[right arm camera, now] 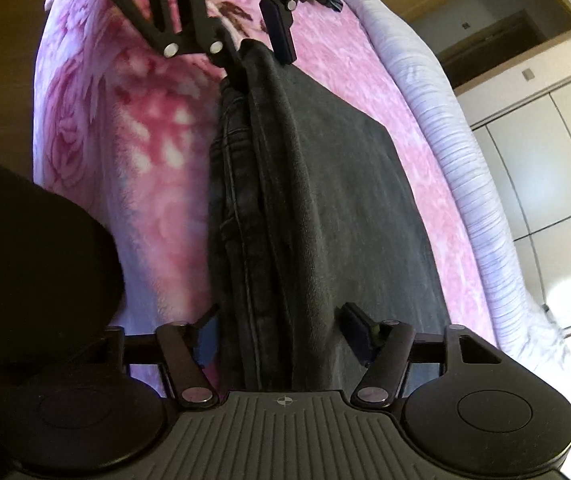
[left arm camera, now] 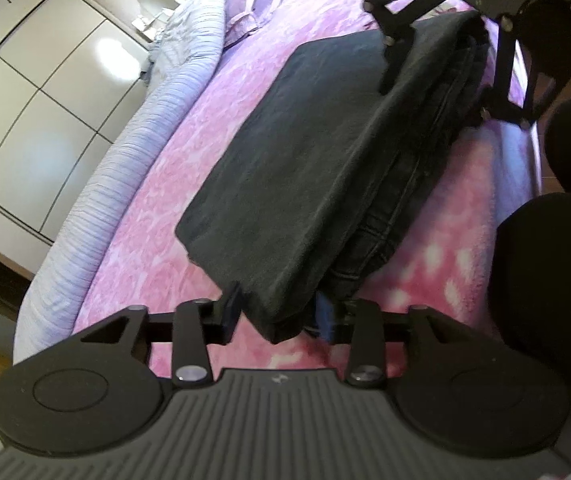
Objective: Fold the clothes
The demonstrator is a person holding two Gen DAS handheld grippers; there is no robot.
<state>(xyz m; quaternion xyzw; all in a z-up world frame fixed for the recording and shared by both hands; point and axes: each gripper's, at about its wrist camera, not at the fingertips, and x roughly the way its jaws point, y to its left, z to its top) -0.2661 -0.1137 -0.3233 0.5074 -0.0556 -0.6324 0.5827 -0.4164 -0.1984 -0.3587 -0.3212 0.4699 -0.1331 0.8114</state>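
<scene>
Both views: strong fisheye bending, straight lines bowed toward the edges, corners vignetted to black. Lighting indoor, moderately bright on the pink blanket (left arm camera: 189,148). Glare: blown white spots on the glossy wardrobe doors (left arm camera: 41,92). Dark folded jeans (right arm camera: 325,200) hold little detail; seams readable near centre only. Slight motion softness in the left wrist view. Lower right of the right wrist view overexposed.

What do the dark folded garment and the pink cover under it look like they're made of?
Folded garment: looks like black washed denim, matte and faded, with double-stitched seams along its edge, probably jeans. Pink cover: seems a plush fleece blanket, soft slightly shiny nap with a rose print.
</scene>
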